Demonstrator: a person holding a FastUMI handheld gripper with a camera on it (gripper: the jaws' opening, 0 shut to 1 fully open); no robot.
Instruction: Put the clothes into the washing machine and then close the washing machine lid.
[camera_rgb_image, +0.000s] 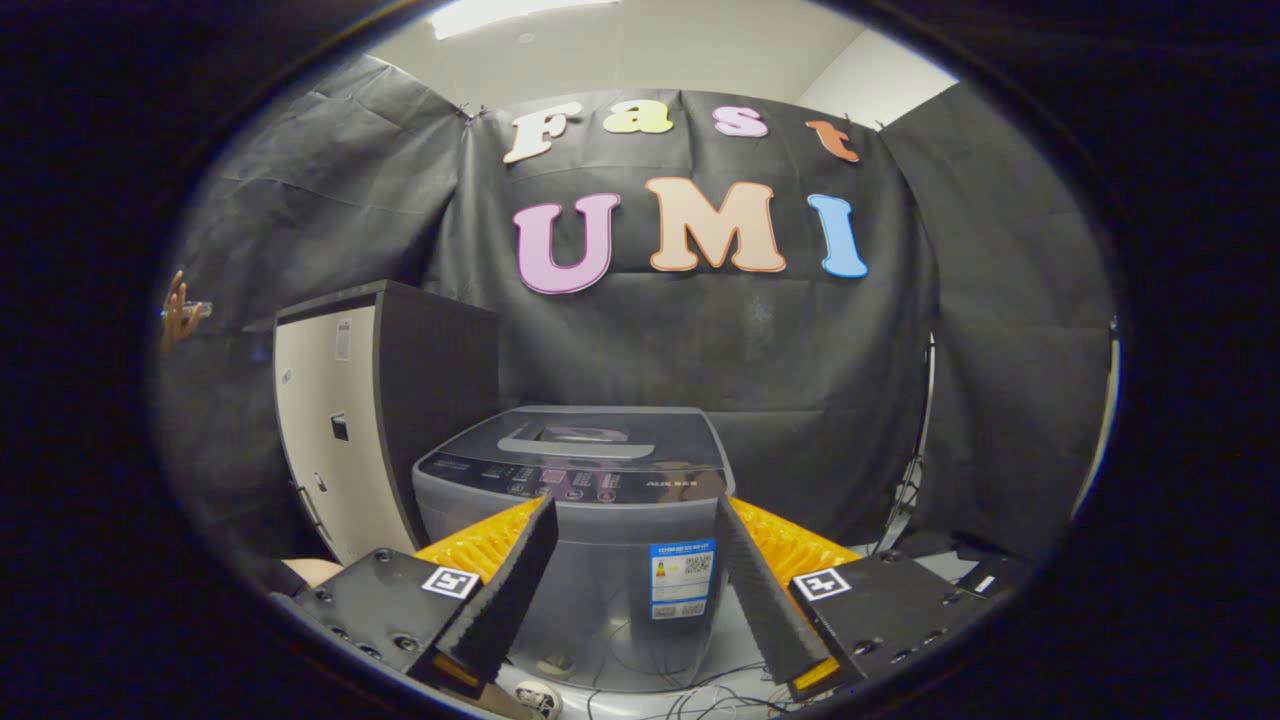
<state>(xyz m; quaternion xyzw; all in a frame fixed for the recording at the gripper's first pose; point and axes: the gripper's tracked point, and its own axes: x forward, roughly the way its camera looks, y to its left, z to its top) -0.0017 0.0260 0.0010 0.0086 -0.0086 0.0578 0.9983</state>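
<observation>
A: Starting with the biggest item. What is standing out there?

B: The black cloth wall (800, 330) is hanging well beyond the fingers, running across the whole back of the booth. Next in size, a tall cabinet (345, 420) is standing beyond the left finger, pale front panel facing us, dark side turned toward the washer.

A: And the washing machine?

B: The washing machine (590, 520) is sitting straight ahead, framed between the two fingers, a grey top-loader just right of the cabinet. Its lid (590, 435) is lying flat and closed. A control strip is running along the near edge of the top. A blue and white sticker (682, 578) is showing on the front panel, nearer the right finger.

A: Gripper state?

B: The gripper (635, 525) is standing wide apart, the black ribbed fingers (505, 590) spread with the washer body showing in the gap. It is gripping nothing. Orange backing is showing behind each finger.

A: Smaller things?

B: Cables (700, 695) are trailing on the floor below the washer, between the finger bases. A hand (178, 312) is showing far out beyond the left finger, past the cabinet, holding something small I cannot make out.

A: Clothes?

B: I cannot pick them out from here.
</observation>
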